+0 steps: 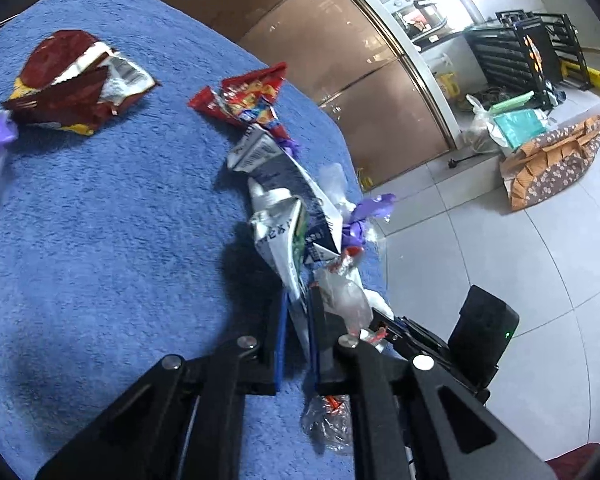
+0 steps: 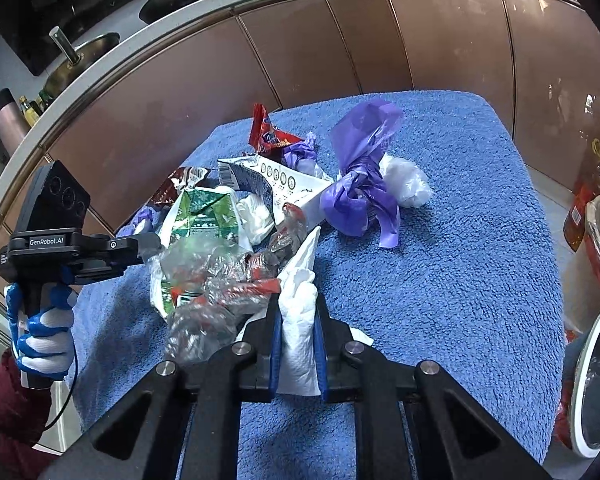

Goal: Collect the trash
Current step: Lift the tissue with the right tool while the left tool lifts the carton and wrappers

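Observation:
Trash lies piled on a blue towel-covered table (image 1: 100,240). My left gripper (image 1: 298,292) is shut on a crumpled white, blue and green carton (image 1: 284,216), which sticks up from between its pads. In the right wrist view the left gripper (image 2: 152,246) reaches in from the left, held by a gloved hand (image 2: 40,332). My right gripper (image 2: 298,298) is shut on a white paper tissue (image 2: 300,320). Crumpled clear plastic with red print (image 2: 220,276) lies between the two grippers. Further back are a purple bag (image 2: 364,184), a white bag (image 2: 406,182), a red snack wrapper (image 1: 248,96) and a dark red chip bag (image 1: 68,80).
Brown cabinet fronts (image 2: 300,48) run behind the table. The table's right edge drops to a tiled floor (image 1: 480,240) with bags (image 1: 552,164) and a black rack (image 1: 512,56). A round white-rimmed container (image 2: 596,380) and an oil bottle (image 2: 596,184) stand at the right wrist view's right edge.

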